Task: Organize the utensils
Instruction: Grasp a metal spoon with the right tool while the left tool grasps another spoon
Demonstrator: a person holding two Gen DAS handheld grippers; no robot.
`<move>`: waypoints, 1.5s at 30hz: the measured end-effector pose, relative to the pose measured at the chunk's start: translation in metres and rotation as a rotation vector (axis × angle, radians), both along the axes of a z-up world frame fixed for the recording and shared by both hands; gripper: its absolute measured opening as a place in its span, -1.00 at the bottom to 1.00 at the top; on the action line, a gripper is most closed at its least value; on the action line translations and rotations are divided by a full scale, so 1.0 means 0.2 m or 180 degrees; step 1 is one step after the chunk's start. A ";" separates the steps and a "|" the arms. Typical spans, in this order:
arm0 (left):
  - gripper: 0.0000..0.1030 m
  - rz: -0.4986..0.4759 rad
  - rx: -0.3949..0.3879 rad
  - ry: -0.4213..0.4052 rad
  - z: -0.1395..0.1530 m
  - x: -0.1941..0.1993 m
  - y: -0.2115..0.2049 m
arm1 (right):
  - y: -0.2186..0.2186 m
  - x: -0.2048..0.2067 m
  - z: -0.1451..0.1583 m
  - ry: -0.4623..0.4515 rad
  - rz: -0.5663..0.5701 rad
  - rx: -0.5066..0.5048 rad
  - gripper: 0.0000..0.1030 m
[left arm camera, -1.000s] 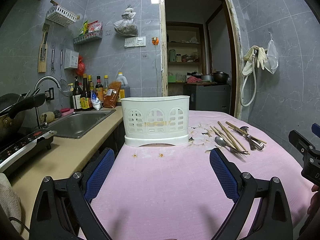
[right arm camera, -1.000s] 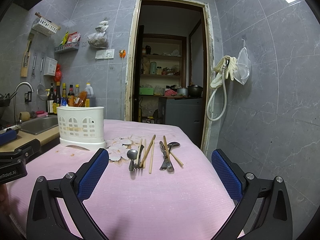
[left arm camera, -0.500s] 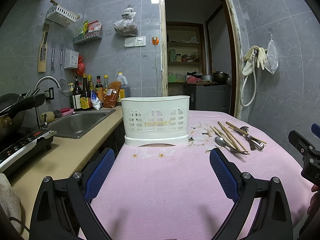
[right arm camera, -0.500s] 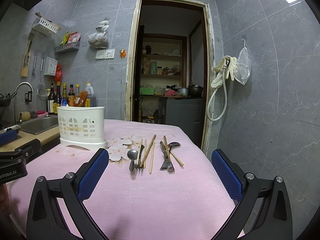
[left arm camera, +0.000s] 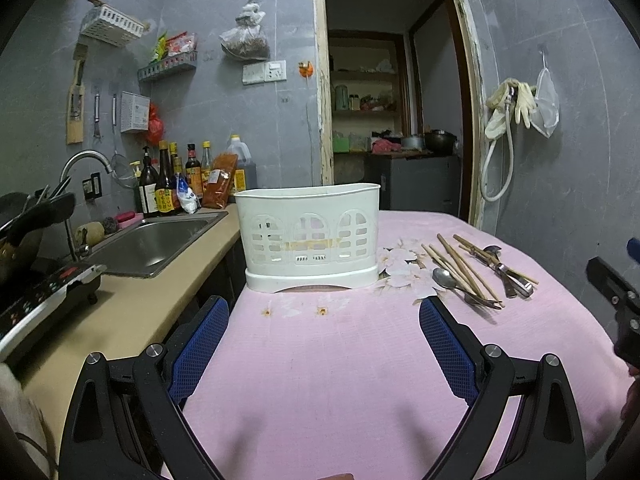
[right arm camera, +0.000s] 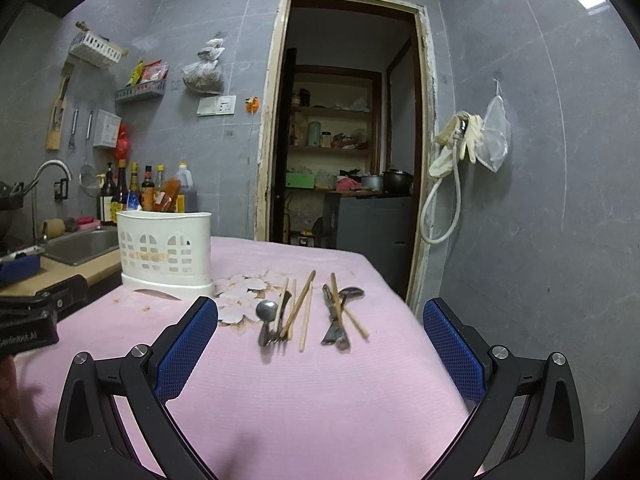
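A pink tablecloth [left arm camera: 340, 360] covers the table in front of me, and the white utensil basket [left arm camera: 308, 236] stands upright on it near the counter edge, my landmark here. Left of the basket, a steel sink [left arm camera: 152, 240] is set into the counter, with sauce bottles [left arm camera: 168, 184] behind it. My left gripper [left arm camera: 322, 348] hovers just short of the basket, jaws spread wide and holding nothing. My right gripper [right arm camera: 320, 350] hovers off to the basket's right, just as wide apart and empty. Right of the basket, apart from it, the loose utensils lie on the cloth: wooden chopsticks [right arm camera: 302, 308], a spoon [right arm camera: 266, 312] among them, and a second cluster of metal cutlery [right arm camera: 338, 320] farther right.
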State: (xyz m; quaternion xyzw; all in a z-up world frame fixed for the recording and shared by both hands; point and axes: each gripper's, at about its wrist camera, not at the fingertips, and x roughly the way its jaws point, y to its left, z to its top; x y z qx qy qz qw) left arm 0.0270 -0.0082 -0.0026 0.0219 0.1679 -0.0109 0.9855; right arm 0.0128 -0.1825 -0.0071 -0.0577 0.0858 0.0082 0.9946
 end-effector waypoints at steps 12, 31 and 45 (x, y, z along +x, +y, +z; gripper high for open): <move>0.81 -0.0673 -0.0379 0.0709 0.10 0.41 -0.10 | -0.24 0.34 0.10 0.0487 0.0334 -0.0163 1.00; -0.12 -0.1354 -0.0190 0.1657 -0.05 0.98 -0.39 | -0.60 1.16 -0.07 0.1972 0.0686 0.0594 0.33; -0.47 -0.1469 -0.0419 0.2018 -0.22 1.22 -0.38 | -0.60 1.43 -0.18 0.2403 0.0940 0.0839 -0.28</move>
